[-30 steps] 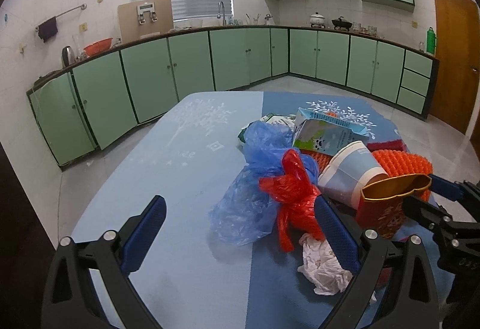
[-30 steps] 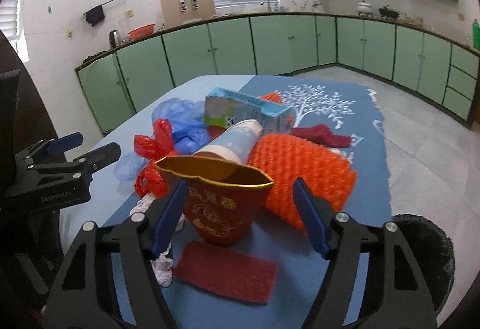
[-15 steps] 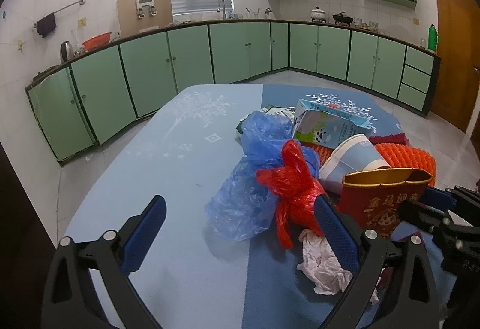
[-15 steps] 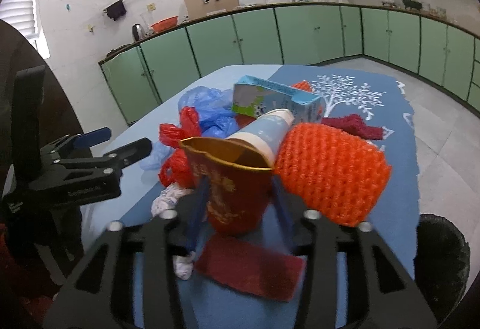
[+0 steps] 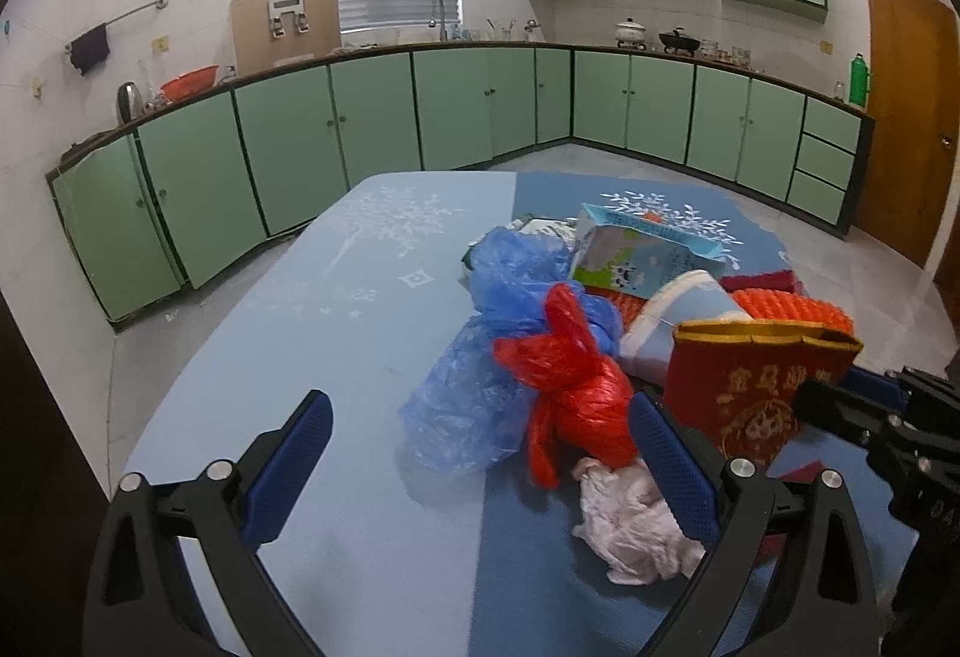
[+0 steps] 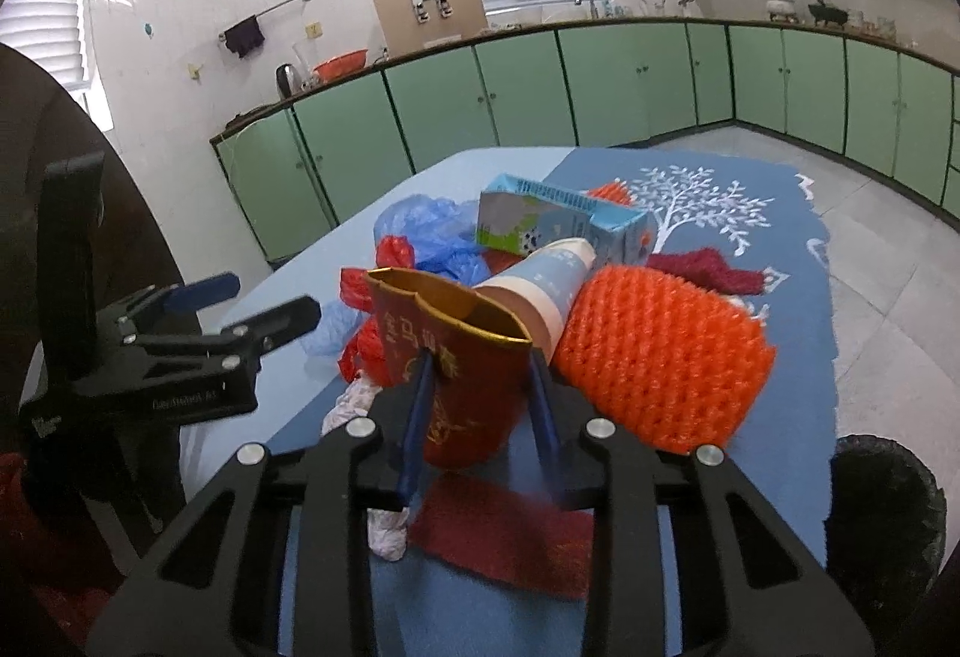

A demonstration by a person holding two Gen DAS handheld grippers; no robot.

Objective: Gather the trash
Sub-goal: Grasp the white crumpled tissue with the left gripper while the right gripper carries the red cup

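Note:
A heap of trash lies on the blue table [image 5: 336,333]: a blue plastic bag [image 5: 516,285], a red plastic bag [image 5: 570,375], a milk carton [image 5: 636,255], a paper cup [image 5: 678,315], a crumpled white tissue [image 5: 630,525] and an orange knitted piece [image 6: 660,357]. My right gripper [image 6: 480,363] is closing its jaws on a red paper bag with a gold rim [image 6: 414,321], and the pads press its sides. The same bag [image 5: 750,393] shows in the left wrist view. My left gripper [image 5: 480,411] stands open in front of the plastic bags, holding nothing.
A flat dark red cloth [image 6: 498,537] lies under the right gripper. A black bin [image 6: 882,513] stands on the floor off the table's right edge. Green kitchen cabinets [image 5: 480,105] line the far walls. The table's left half carries no objects.
The right gripper's jaws went from wide apart to pinching the red paper bag, which now sits closer and slightly tilted. The left gripper stayed where it was.

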